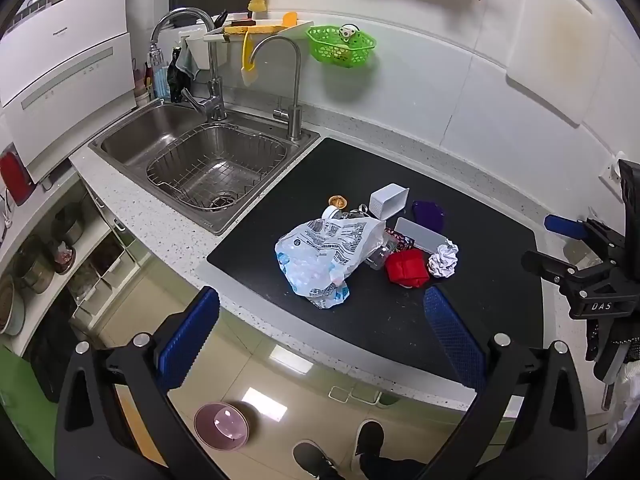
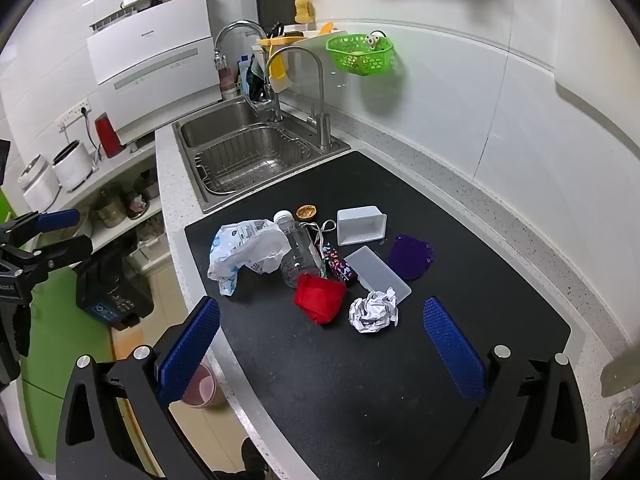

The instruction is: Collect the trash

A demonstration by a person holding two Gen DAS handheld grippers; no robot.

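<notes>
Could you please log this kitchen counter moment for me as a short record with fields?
surface: black mat beside the sink
trash pile: plastic bag, clear bottle, red item, crumpled paper, purple item
container: white tub on its side, flat lid nearby
left gripper: open, holding nothing
right gripper: open, holding nothing
progress: nothing collected yet

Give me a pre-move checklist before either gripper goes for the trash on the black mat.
1. Left gripper open and holding nothing: ok.
2. Right gripper open and holding nothing: ok.
3. Paper ball nearest the right gripper, nothing on top of it: ok.
4. Plastic bag lies loose, partly over the bottle: not ok for a clean bottle grab.
5. Pink bin on the floor, open at the top: ok.
6. Whether the white box counts as trash: cannot tell.
</notes>
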